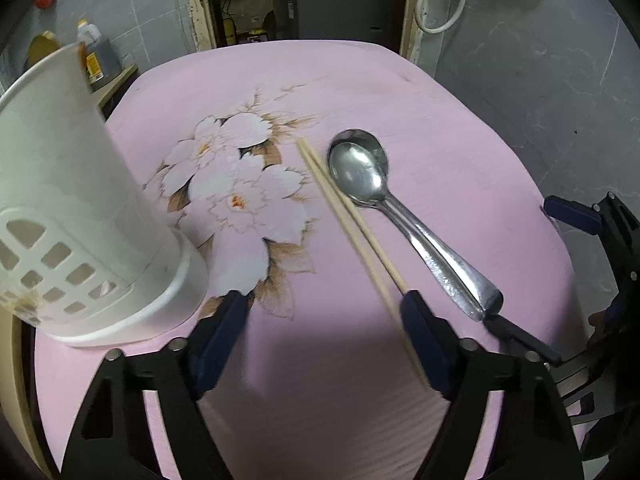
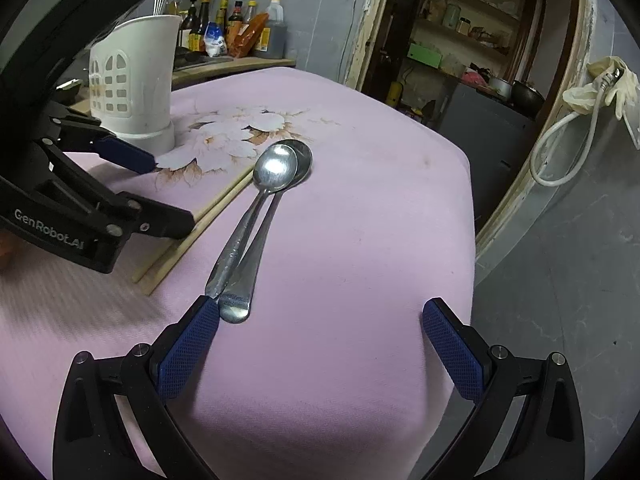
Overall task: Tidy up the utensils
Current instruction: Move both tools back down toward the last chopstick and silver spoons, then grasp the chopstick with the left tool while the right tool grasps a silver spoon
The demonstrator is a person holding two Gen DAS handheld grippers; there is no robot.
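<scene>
On the worktop (image 1: 460,128), under a pink cloth with a printed white flower, lie the utensils. Two metal spoons (image 2: 276,168) are stacked, one resting on the other, their shiny bowls pointing away and their handles coming toward the cameras. In the left wrist view they look like a single spoon (image 1: 360,168). Just beside them, on the left, lies a pair of pale wooden chopsticks (image 1: 344,208), parallel and touching each other.

The white plastic utensil holder (image 1: 76,200) stands upright at the left of the worktop, with small window-like openings in its lower wall and brownish stains there.

The left hand-held gripper (image 1: 324,304) is released, its jaws wide apart; its right blue pad sits on the near ends of the chopsticks. The right hand-held gripper (image 2: 322,312) is also released, and its left pad touches the end of the spoon handles.
</scene>
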